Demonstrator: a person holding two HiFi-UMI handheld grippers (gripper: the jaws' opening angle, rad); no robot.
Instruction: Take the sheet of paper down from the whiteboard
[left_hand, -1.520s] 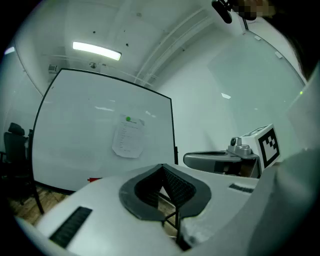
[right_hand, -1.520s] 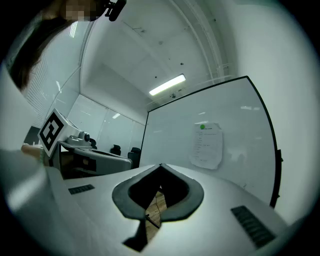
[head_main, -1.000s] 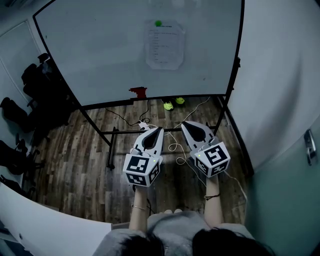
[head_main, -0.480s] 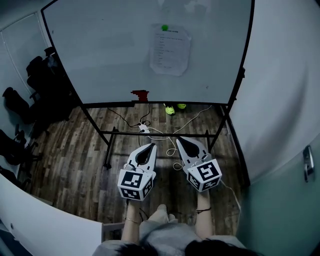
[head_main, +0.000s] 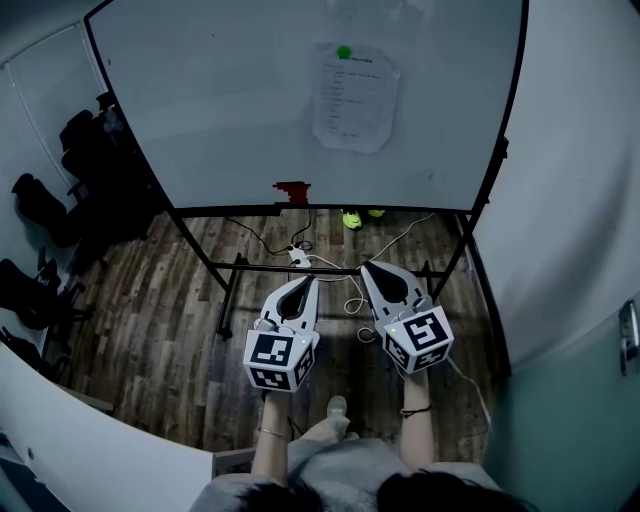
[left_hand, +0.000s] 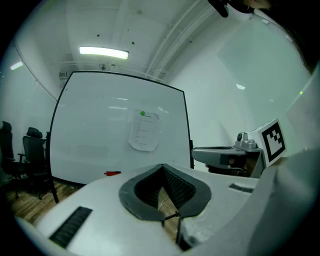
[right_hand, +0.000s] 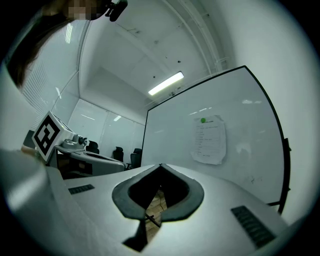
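Note:
A printed sheet of paper (head_main: 356, 98) hangs on the whiteboard (head_main: 220, 110), pinned at its top by a round green magnet (head_main: 344, 52). The sheet (left_hand: 144, 130) also shows in the left gripper view, and the sheet (right_hand: 209, 139) in the right gripper view. Both grippers are held low and side by side, well short of the board. My left gripper (head_main: 311, 280) is shut with nothing in it. My right gripper (head_main: 366, 268) is shut and empty too. The two point level toward the board.
A red marker or eraser (head_main: 292, 187) lies on the board's tray. Yellow-green objects (head_main: 352, 218) and white cables (head_main: 300, 255) lie on the wooden floor under the board's black stand (head_main: 226, 300). Black office chairs (head_main: 40, 210) stand at the left. A wall (head_main: 580, 150) runs along the right.
The head view has shifted, so the board and paper now sit further right and a little lower. Both grippers stay shut and side by side, slightly right of before.

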